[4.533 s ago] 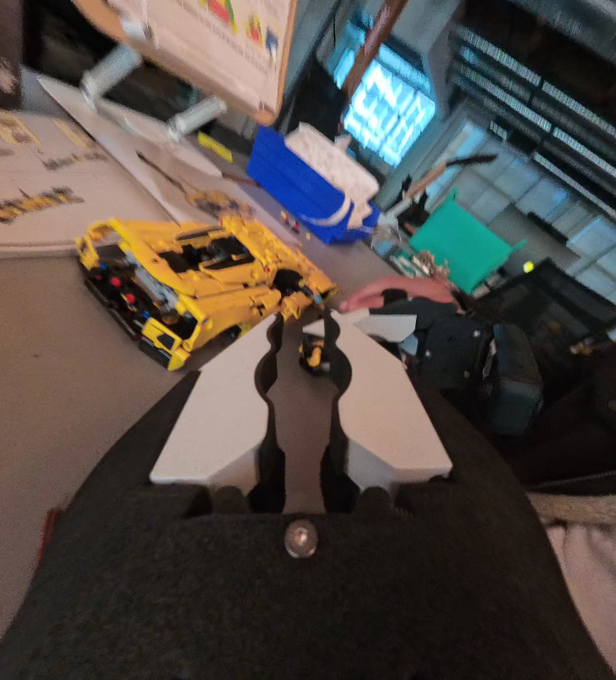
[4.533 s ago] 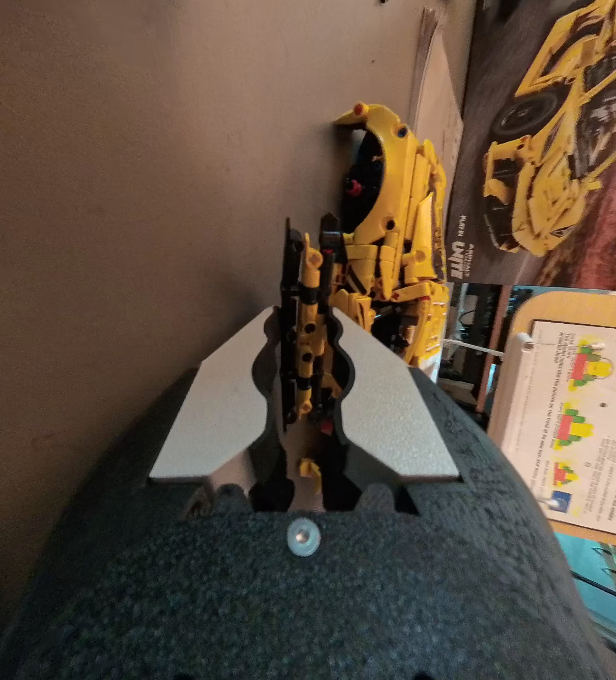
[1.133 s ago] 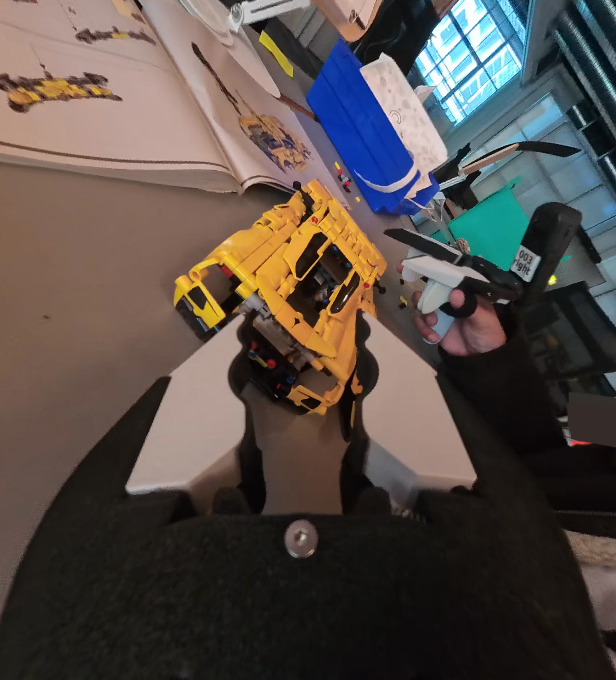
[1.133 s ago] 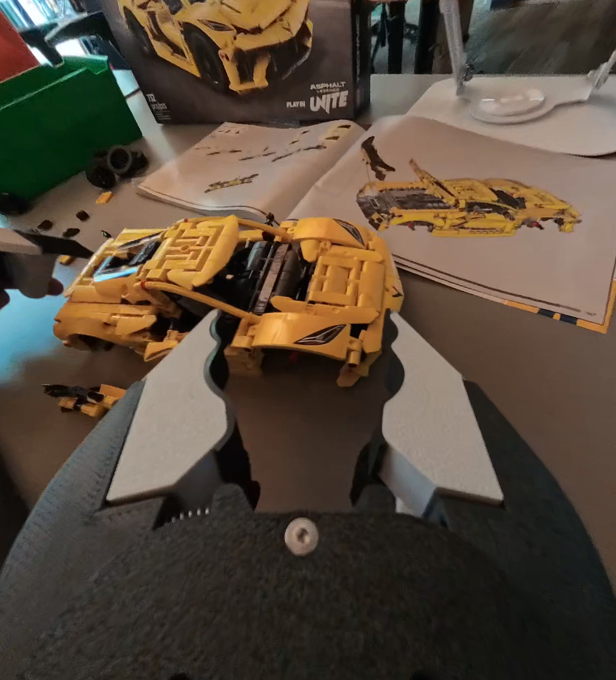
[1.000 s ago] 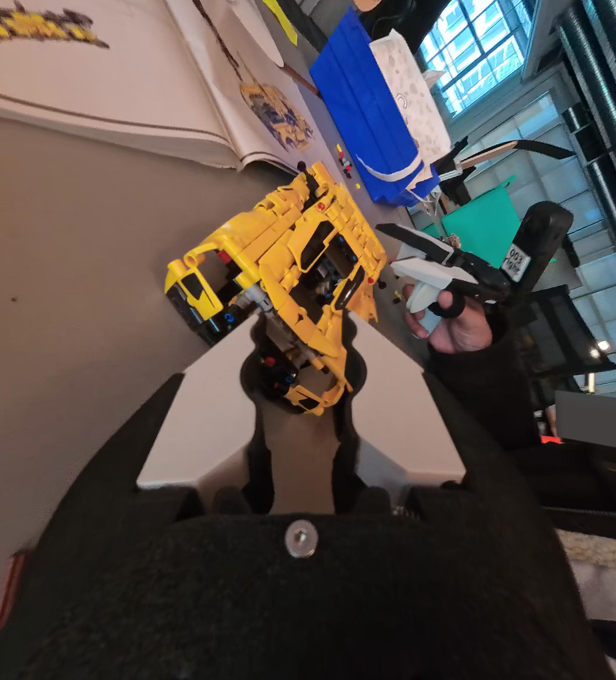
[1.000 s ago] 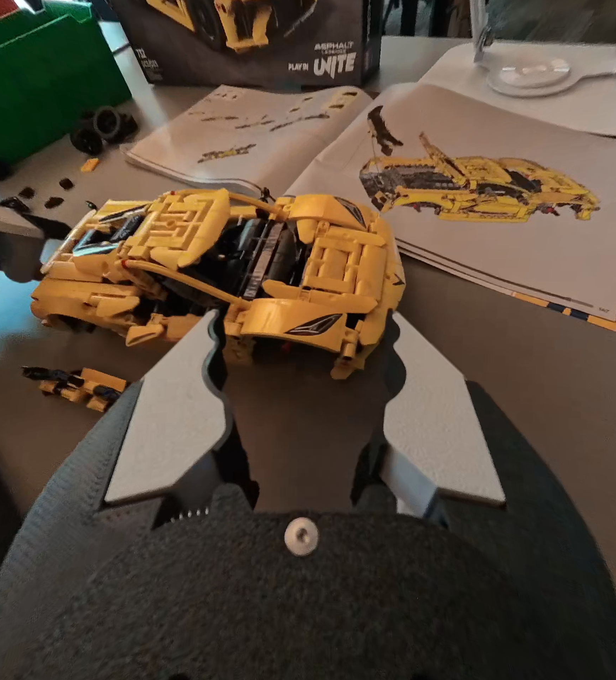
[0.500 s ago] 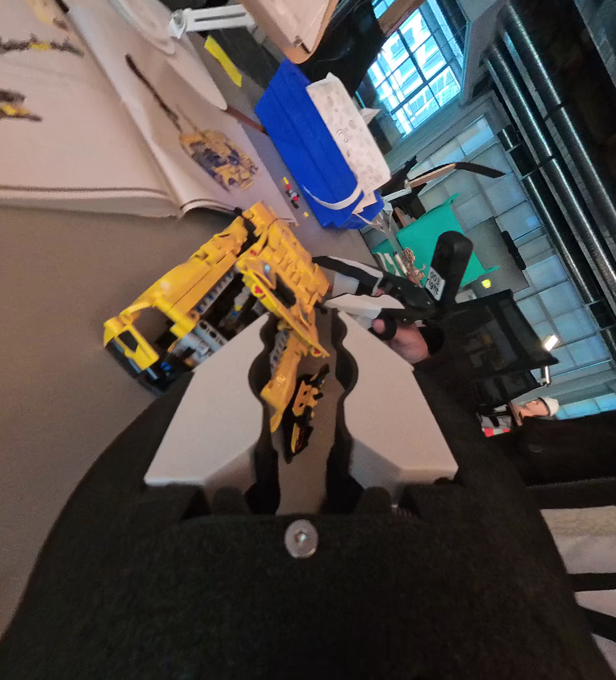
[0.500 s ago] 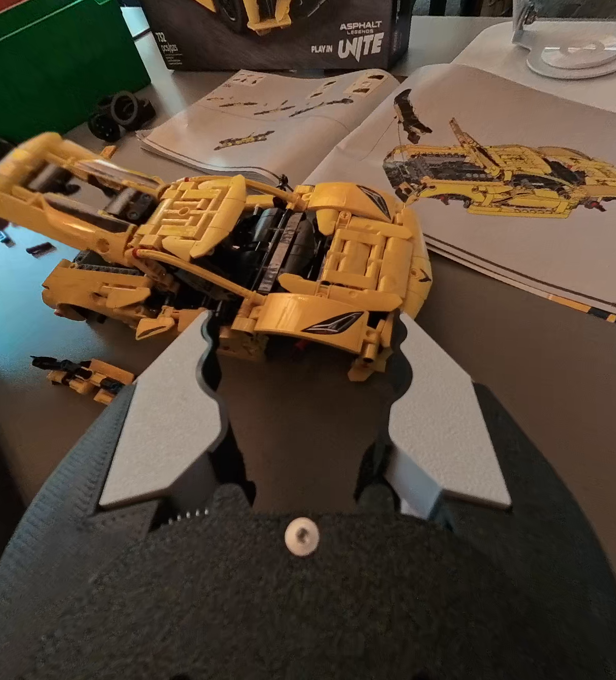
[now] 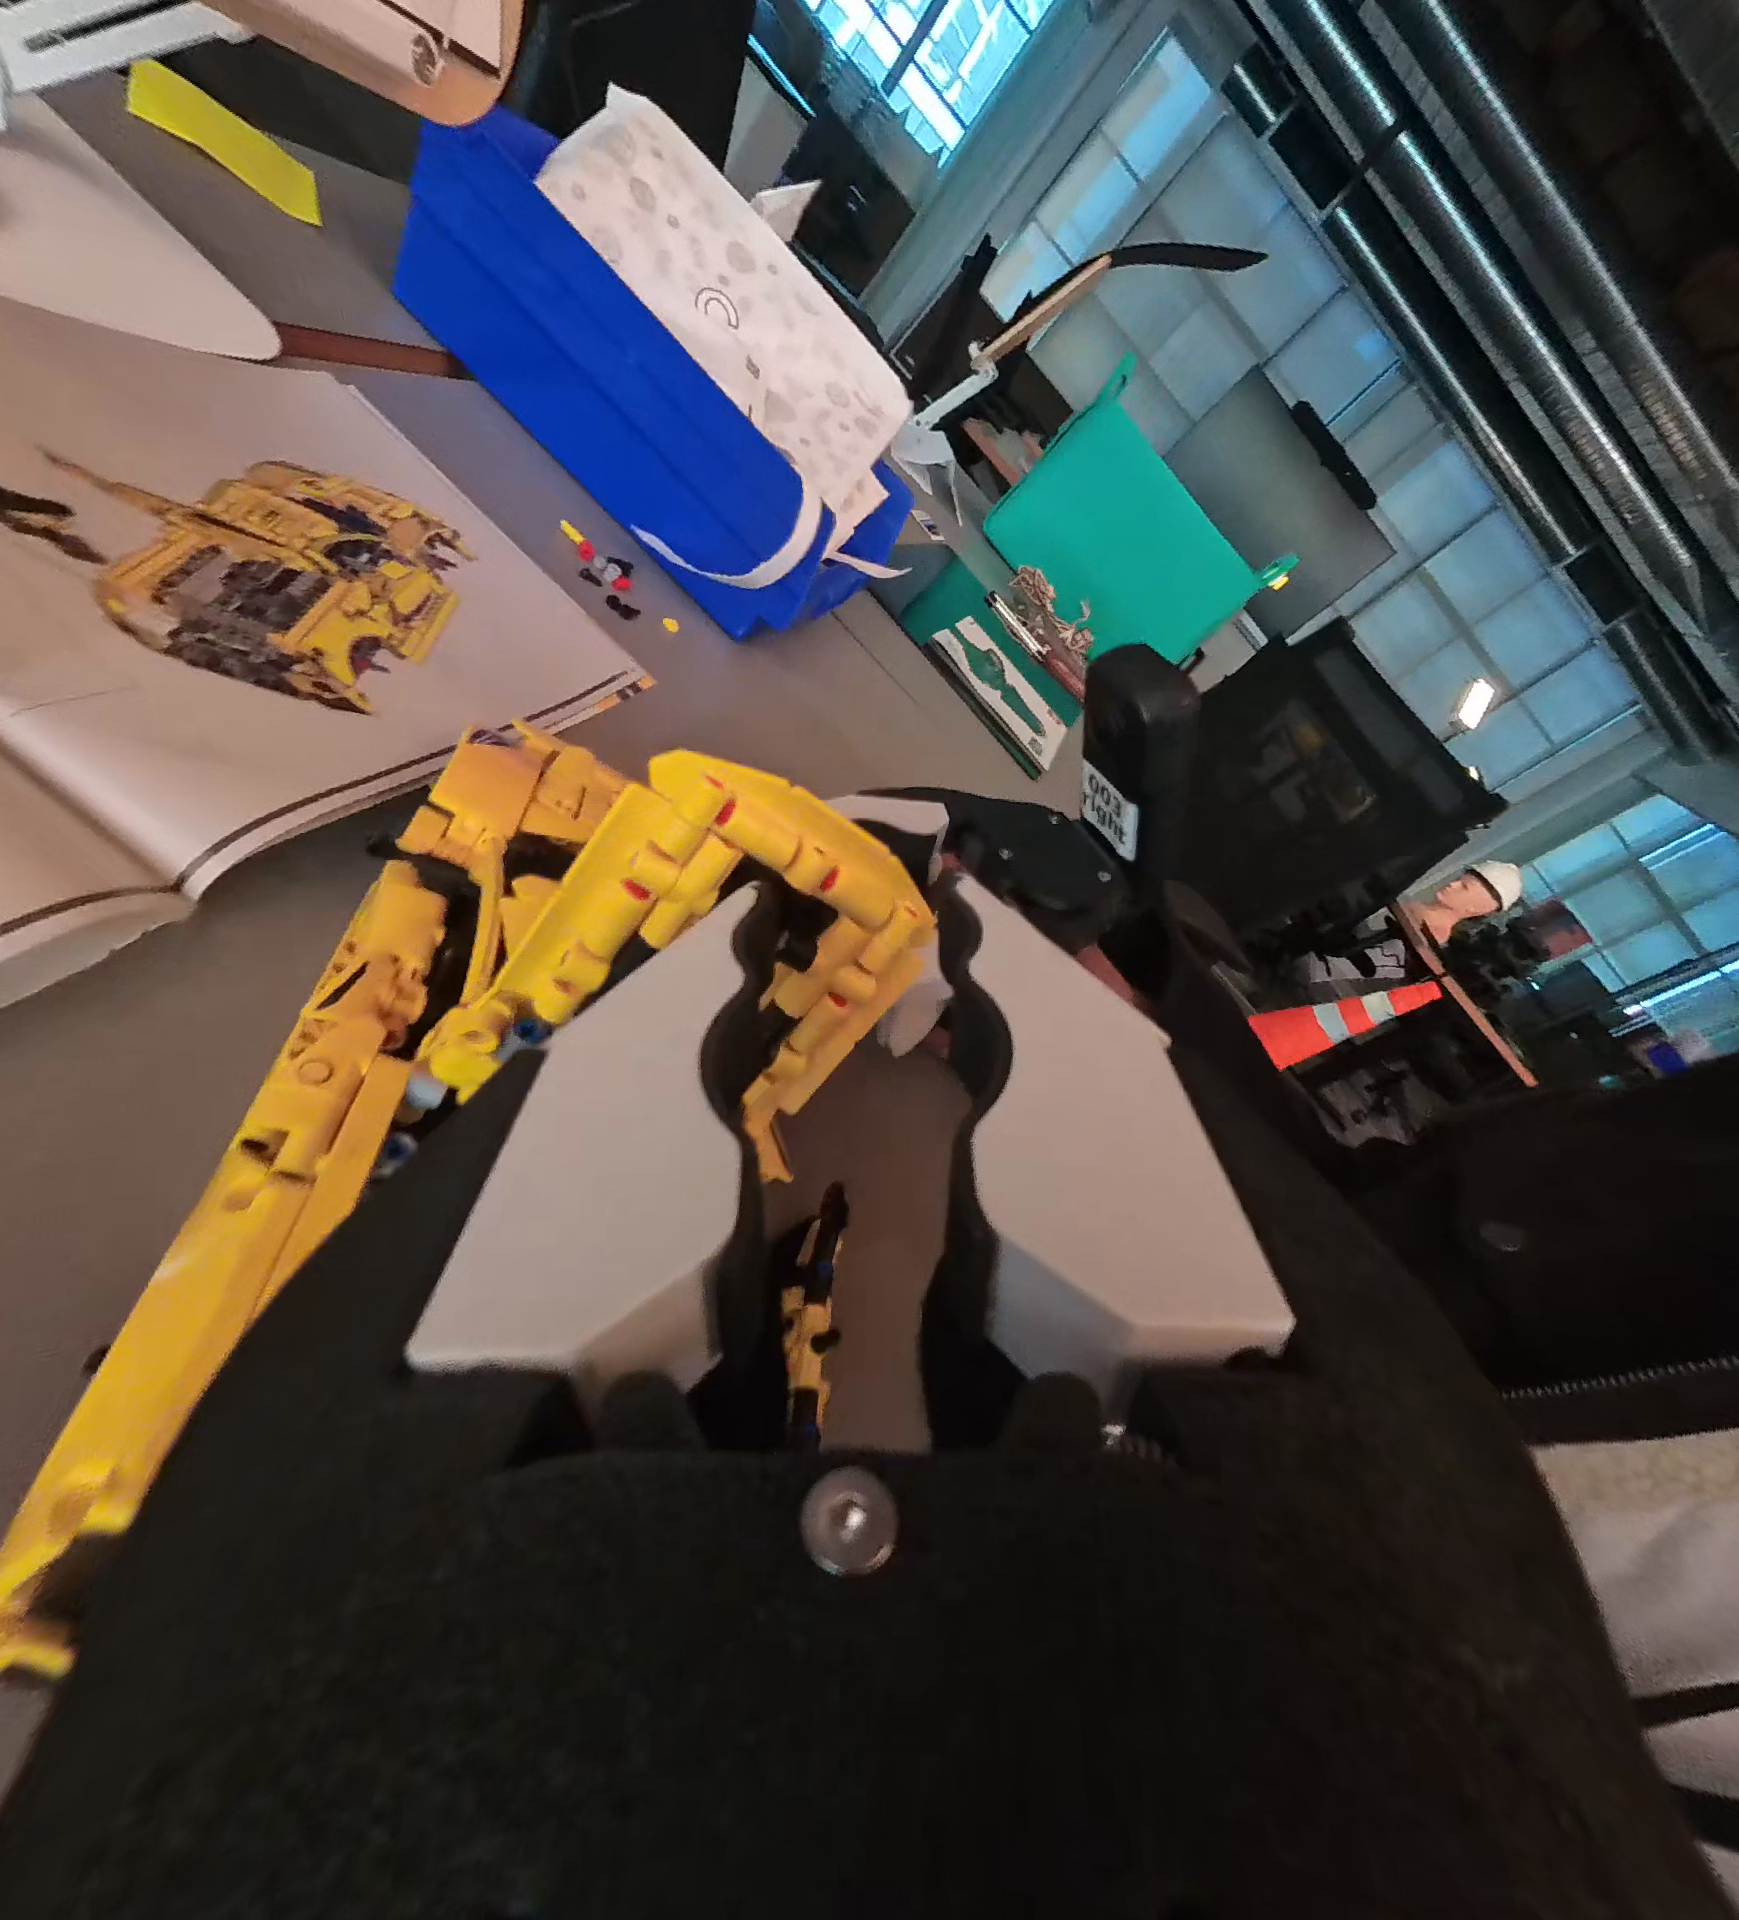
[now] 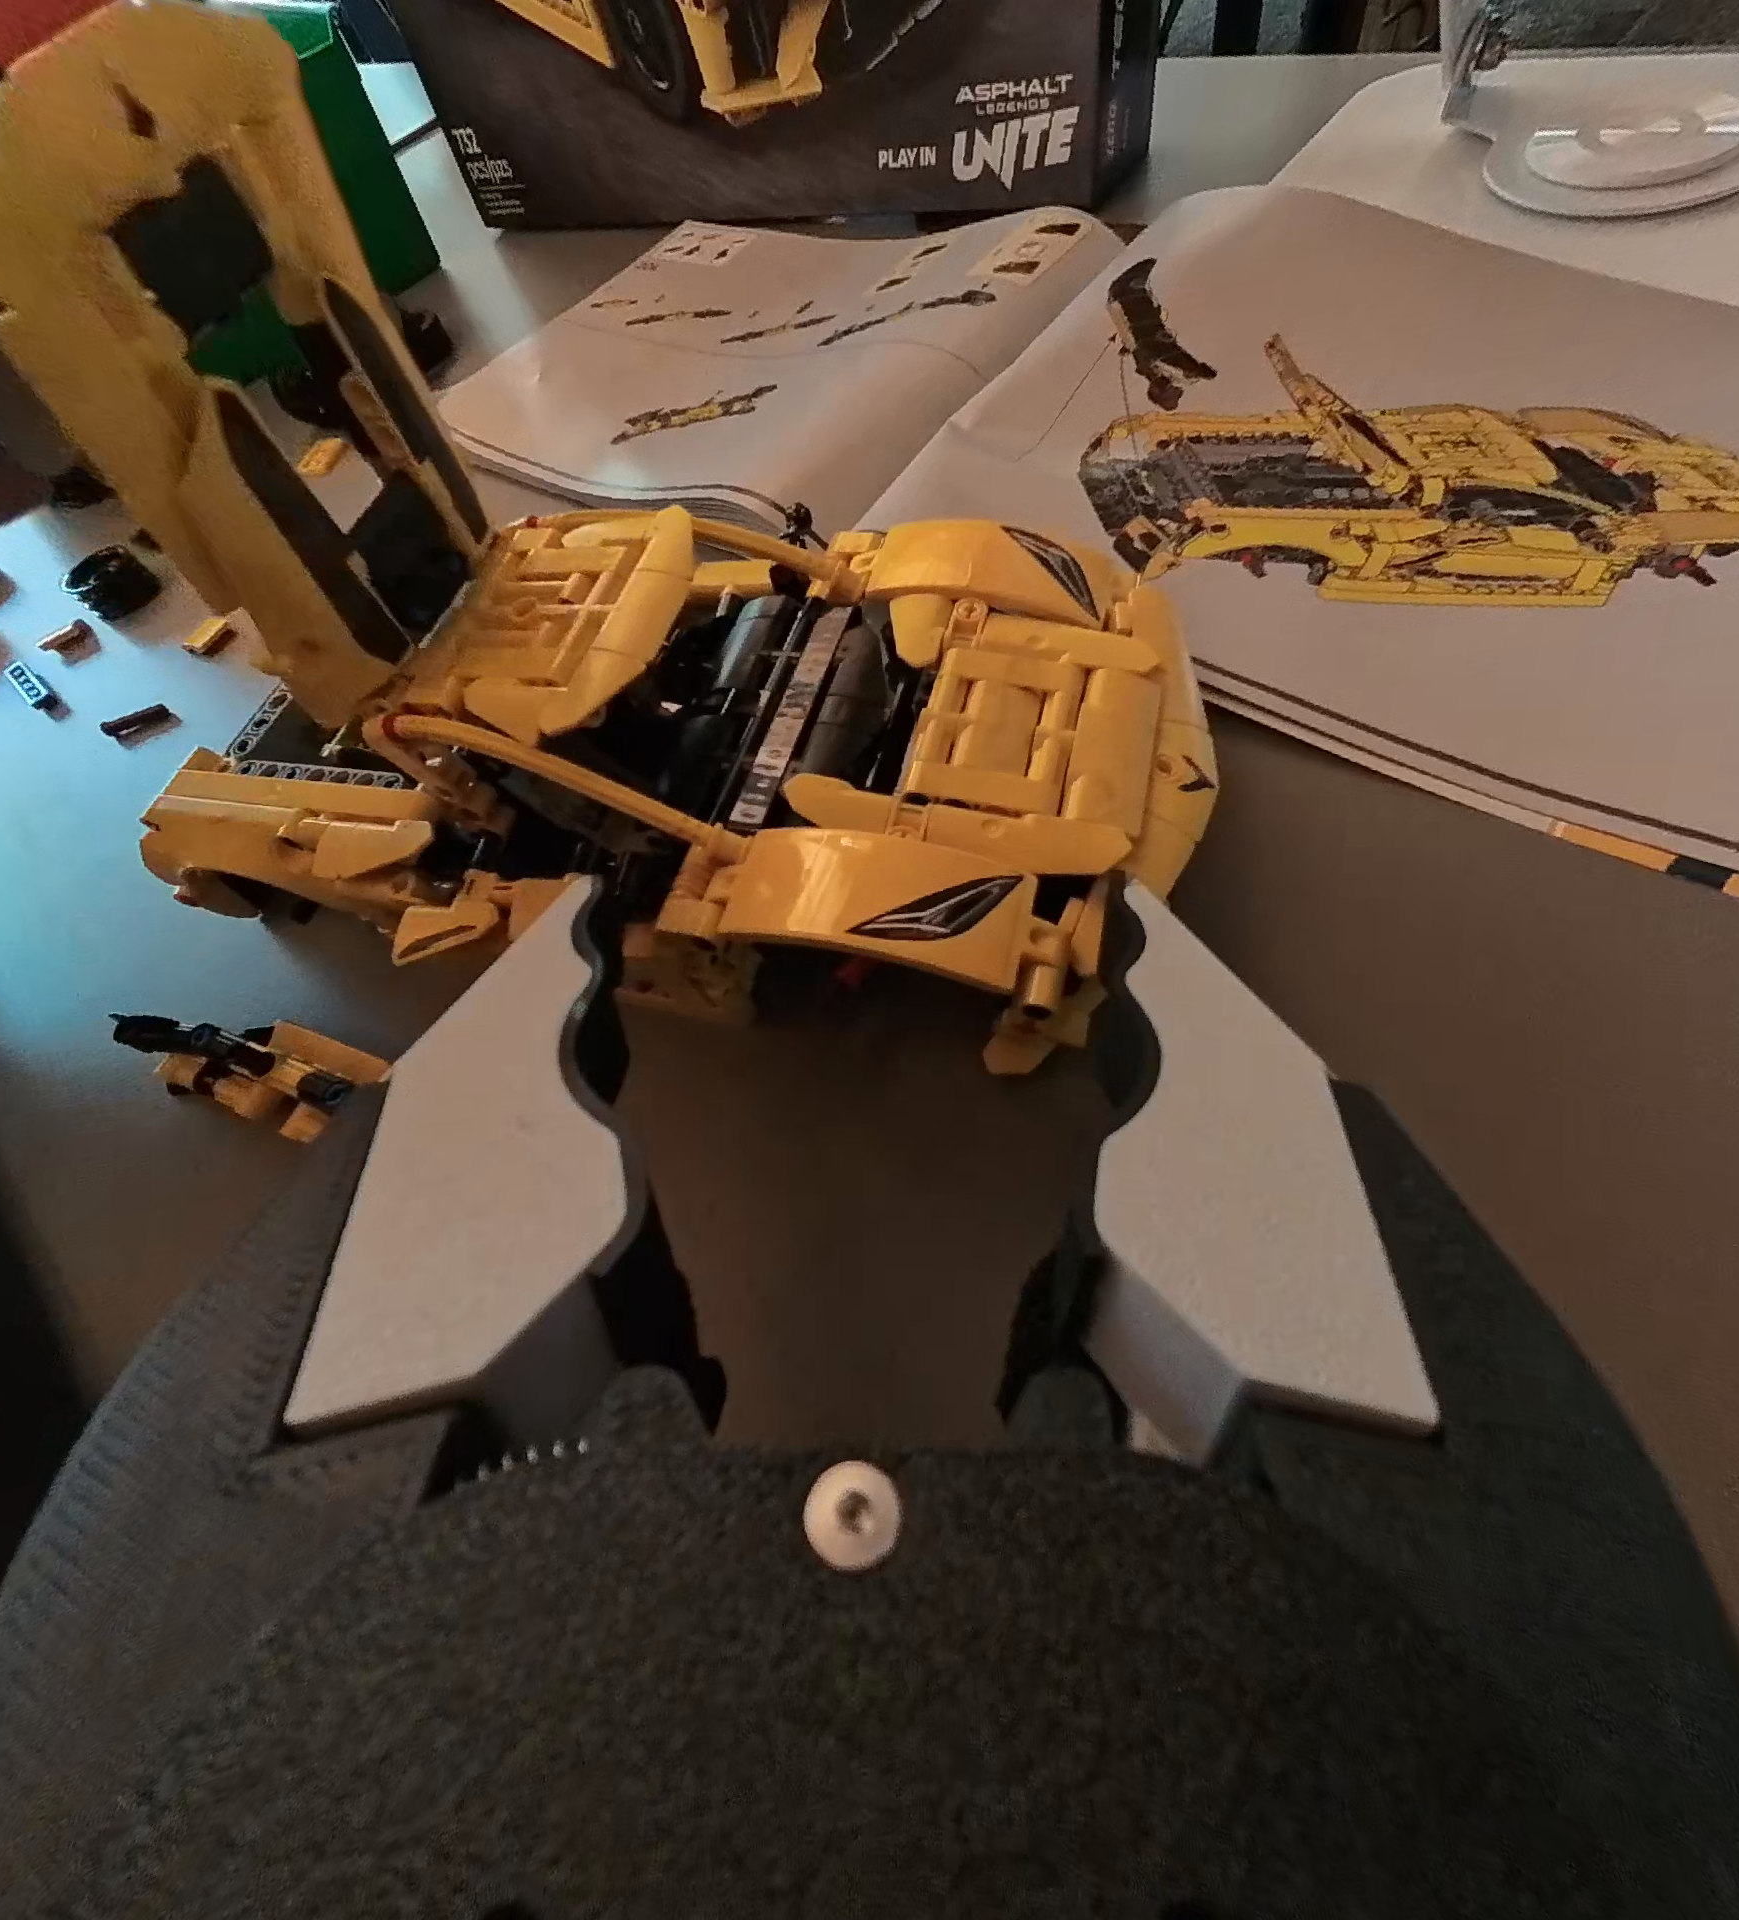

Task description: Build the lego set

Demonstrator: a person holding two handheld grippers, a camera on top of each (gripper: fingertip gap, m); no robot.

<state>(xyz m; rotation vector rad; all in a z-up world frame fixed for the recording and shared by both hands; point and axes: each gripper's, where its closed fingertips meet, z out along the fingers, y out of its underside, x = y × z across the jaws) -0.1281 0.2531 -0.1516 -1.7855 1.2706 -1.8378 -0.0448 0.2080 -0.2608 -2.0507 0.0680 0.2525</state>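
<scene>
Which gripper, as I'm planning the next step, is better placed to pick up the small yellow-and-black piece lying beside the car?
Probably the right gripper: it is open and empty, and the small piece lies near its left finger. The left gripper is closed on the raised hood panel.

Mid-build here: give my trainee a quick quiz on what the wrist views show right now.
1. True or false: the right claw is shut on the yellow car.
2. The car's front panel is: A) lying flat, B) raised upright, C) resting on the booklet.
3. Fill in: the loose yellow-black subassembly lies on the ___ beside the car.
Key: 1 false, it stands open and empty; 2 B; 3 table.
</scene>
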